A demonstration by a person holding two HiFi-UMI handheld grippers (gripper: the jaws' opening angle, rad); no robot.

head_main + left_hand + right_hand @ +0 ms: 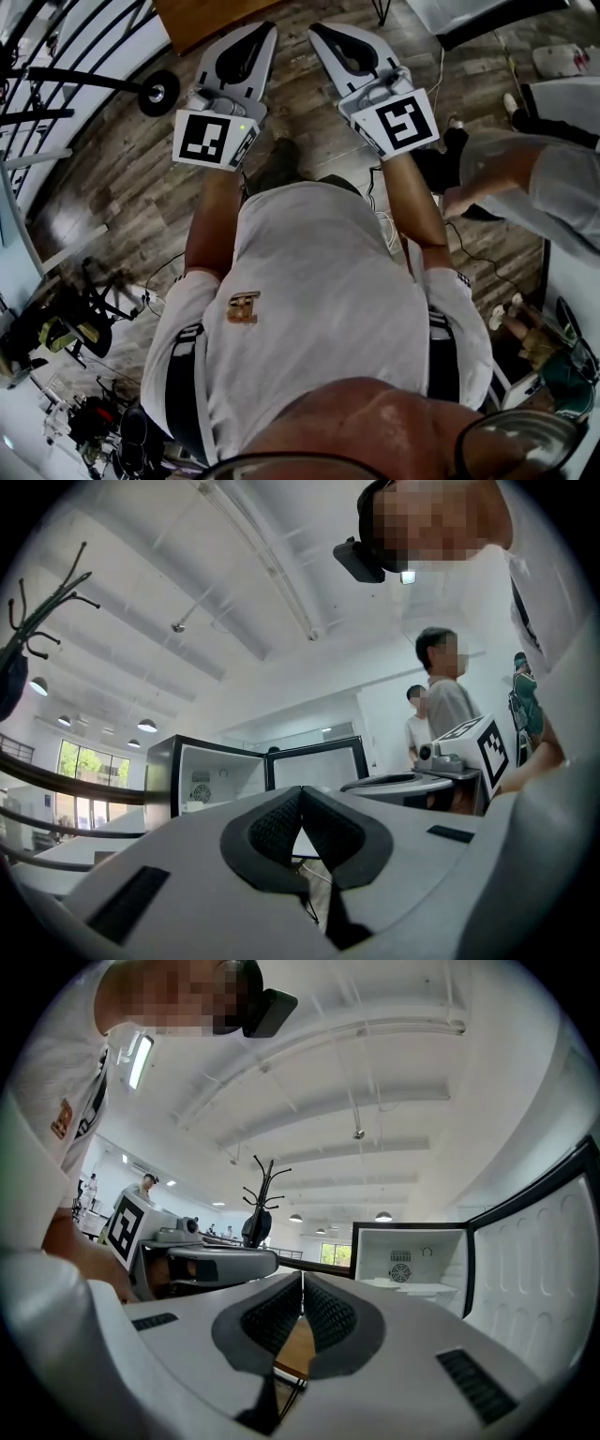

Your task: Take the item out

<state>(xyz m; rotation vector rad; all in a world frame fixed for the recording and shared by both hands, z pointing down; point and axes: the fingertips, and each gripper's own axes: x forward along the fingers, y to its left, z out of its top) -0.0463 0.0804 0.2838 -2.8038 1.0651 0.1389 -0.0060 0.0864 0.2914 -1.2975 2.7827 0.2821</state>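
We're at the approach, we reckon: left tool and right tool both empty, jaws pressed together, fridge open at centre right, item inside too small to tell, so next means closing in and parting jaws.

No legible text (shirt emblem unreadable)

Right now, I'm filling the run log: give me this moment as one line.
left gripper: shut, empty | right gripper: shut, empty | fridge: open, ahead | item: not seen
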